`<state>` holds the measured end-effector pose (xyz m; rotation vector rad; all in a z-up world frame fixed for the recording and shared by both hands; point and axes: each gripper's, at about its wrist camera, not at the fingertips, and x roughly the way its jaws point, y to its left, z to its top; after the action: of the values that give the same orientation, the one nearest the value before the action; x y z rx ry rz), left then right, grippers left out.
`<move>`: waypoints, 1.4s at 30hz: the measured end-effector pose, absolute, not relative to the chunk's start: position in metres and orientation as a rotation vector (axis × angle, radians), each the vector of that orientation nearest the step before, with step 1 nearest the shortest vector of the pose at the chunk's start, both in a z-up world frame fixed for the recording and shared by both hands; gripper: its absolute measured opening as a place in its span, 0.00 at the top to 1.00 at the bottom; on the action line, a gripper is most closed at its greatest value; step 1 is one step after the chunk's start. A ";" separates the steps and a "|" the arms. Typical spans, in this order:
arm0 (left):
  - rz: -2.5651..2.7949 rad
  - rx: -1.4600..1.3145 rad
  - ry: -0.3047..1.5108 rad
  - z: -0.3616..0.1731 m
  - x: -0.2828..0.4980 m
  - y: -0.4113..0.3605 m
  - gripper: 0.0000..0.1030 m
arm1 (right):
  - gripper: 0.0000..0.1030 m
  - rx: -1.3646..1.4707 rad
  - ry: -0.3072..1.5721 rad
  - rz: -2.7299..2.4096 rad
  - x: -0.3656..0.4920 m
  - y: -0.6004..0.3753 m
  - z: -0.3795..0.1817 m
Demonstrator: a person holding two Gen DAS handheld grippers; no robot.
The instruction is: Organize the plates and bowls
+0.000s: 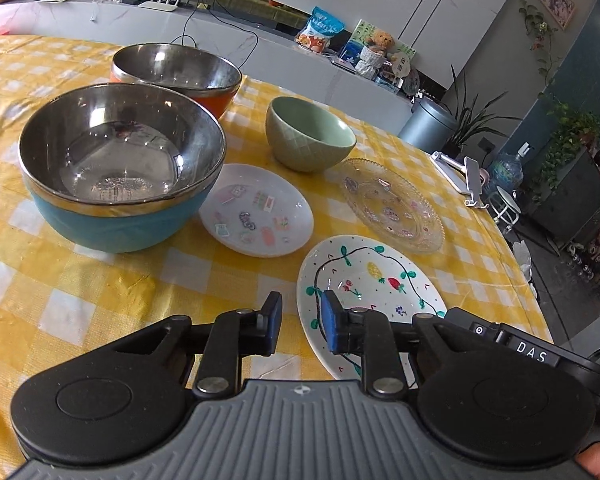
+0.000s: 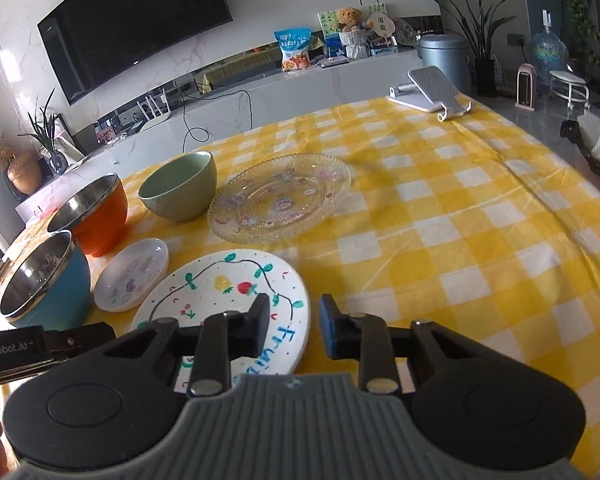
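On the yellow checked table stand a blue steel-lined bowl [image 1: 116, 184] [image 2: 46, 280], an orange steel-lined bowl [image 1: 176, 74] [image 2: 94, 216] behind it, and a green ceramic bowl [image 1: 308, 132] [image 2: 178, 186]. A small white sticker plate [image 1: 256, 210] [image 2: 134, 274], a clear glass plate [image 1: 392, 204] [image 2: 280, 198] and a white fruit-drawing plate [image 1: 368, 284] [image 2: 224, 292] lie flat. My left gripper [image 1: 300, 320] is open and empty at the fruit plate's left rim. My right gripper [image 2: 294, 326] is open and empty at that plate's right rim.
A white phone stand [image 2: 432, 94] [image 1: 466, 174] sits near the table's far edge. Beyond are a long counter with a TV [image 2: 136, 24], snack bags, a grey bin [image 2: 444, 54] and plants. The table edge curves close on the right in the left wrist view.
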<state>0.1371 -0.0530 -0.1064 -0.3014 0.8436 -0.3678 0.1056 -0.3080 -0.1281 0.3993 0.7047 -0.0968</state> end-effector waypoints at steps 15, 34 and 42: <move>-0.401 -0.349 0.880 -0.122 0.155 -0.061 0.82 | 0.89 0.513 0.727 -0.090 0.115 -0.319 -0.143; -0.376 -0.330 0.846 -0.098 0.117 -0.026 0.88 | 0.92 0.551 0.688 0.015 0.093 -0.300 -0.124; -0.298 -0.323 0.835 -0.085 0.088 0.019 0.88 | 0.92 0.502 0.693 0.100 0.071 -0.251 -0.110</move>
<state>0.0877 0.0187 -0.0847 -0.3228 0.8349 -0.2979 0.0709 -0.2510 -0.1101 0.5021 0.6927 0.0998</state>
